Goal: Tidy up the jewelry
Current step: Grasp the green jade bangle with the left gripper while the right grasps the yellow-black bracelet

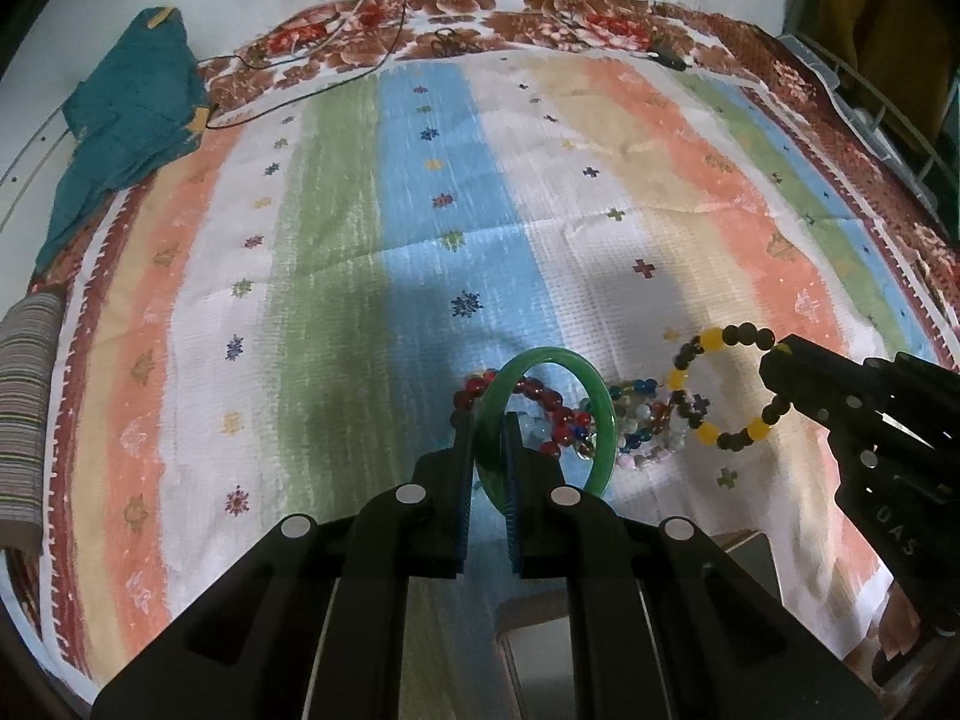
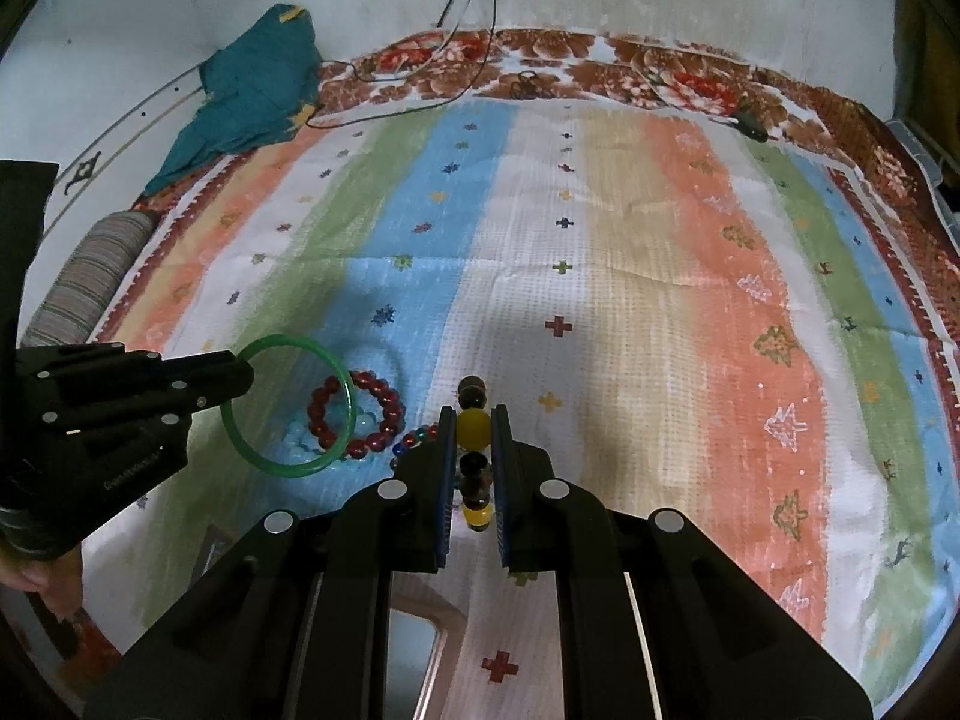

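Green glassy bangle pinched in my left tongs, yellow-and-dark beaded bracelet in my right tongs; either could slip onto the bead pile below.

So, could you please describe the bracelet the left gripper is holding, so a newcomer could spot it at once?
On the striped bedspread, find the heap of beaded bracelets near the front. Just above it the left gripper is shut on the green bangle. It is the only smooth, solid ring; its neighbours, including the yellow-and-dark bracelet in the right gripper, are strung beads.
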`<act>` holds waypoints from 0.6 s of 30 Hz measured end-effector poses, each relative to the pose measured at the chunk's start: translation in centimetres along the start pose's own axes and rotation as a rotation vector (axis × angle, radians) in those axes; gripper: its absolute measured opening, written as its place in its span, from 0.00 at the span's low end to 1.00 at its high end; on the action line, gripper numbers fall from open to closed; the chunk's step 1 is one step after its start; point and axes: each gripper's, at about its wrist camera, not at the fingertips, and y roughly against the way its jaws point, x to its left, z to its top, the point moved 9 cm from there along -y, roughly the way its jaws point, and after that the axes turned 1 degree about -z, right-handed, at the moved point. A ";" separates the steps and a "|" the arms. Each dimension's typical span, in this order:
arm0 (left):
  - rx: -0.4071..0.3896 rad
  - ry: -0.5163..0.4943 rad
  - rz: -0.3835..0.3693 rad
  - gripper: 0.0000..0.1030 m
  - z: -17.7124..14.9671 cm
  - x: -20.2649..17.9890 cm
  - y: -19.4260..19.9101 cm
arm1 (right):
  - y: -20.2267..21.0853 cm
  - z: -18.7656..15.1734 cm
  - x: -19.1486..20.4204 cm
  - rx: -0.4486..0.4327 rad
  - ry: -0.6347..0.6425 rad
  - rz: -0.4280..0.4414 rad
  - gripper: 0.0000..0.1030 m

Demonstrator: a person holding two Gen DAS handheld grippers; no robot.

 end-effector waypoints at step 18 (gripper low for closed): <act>-0.100 -0.011 -0.029 0.08 -2.7 -1.4 6.0 | 5.9 -0.4 1.5 -0.137 -0.004 0.008 0.12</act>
